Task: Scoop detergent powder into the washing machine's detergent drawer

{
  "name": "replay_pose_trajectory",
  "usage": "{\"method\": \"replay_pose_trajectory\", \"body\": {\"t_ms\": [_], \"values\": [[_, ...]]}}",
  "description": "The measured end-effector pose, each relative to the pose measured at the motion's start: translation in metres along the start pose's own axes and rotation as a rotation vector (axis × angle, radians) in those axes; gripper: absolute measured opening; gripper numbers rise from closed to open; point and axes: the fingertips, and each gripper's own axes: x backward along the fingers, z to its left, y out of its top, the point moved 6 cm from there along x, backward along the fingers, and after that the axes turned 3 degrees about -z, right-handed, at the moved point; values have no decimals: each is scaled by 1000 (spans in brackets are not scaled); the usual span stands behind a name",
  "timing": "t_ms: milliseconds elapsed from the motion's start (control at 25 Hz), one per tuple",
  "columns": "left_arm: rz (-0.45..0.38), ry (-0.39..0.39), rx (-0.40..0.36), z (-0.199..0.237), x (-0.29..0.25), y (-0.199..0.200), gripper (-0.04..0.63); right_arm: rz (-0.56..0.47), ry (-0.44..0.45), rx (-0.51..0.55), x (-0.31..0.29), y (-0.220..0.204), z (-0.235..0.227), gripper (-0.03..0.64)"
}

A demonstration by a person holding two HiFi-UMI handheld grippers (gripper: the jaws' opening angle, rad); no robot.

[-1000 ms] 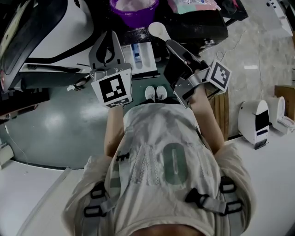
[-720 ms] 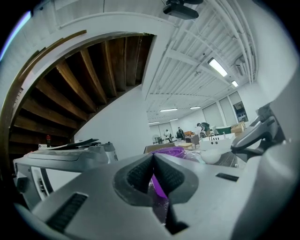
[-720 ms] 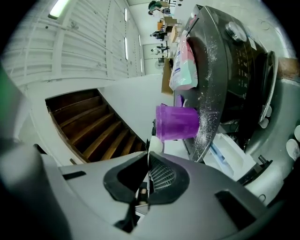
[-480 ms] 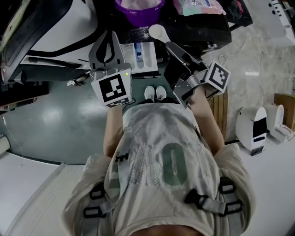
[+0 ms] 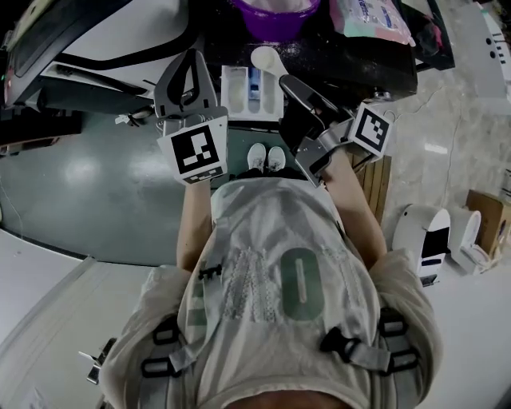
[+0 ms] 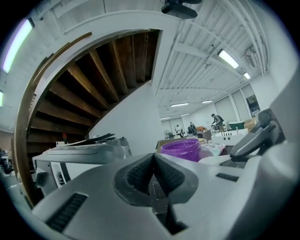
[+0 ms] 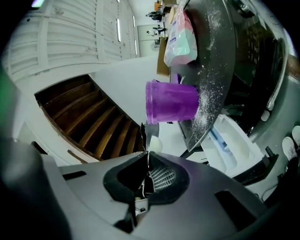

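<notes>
White plastic scoop (image 5: pixel 264 57) clamped by its thin handle in the right gripper (image 5: pixel 284 81), jaws pressed together on it. Round bowl of the scoop held out ahead of the jaws, at the front edge of the dark machine top (image 5: pixel 335 56) and just right of the far end of the white detergent drawer (image 5: pixel 232 88). Cannot tell whether any powder lies in the bowl.

Drawer pulled out from the washing machine's front, open to above, with a blue insert in its middle compartment.

Left gripper (image 5: pixel 188 76) raised just left of the drawer, apart from it. Jaws closed pad against pad, nothing caught between them, marker cube turned toward the person.

Purple round plastic tub (image 5: pixel 275 16) upright on the dark top beyond the drawer, pale contents showing at its mouth, white powder sprinkled over the surface around it. Pink and mint detergent bag (image 5: pixel 371 20) lying on the same top, to the right of the tub.

Down on the green floor, a pair of white shoes (image 5: pixel 266 157), below the drawer and between the two grippers.
</notes>
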Motion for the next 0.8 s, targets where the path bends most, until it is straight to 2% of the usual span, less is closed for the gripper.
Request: {"method": "replay_pose_trajectory", "body": {"t_ms": [440, 800], "values": [[68, 177, 25, 46, 41, -27, 21, 191, -35, -3, -39, -33, -15, 11], [80, 228, 34, 58, 51, -33, 21, 227, -84, 16, -50, -36, -35, 11]]}}
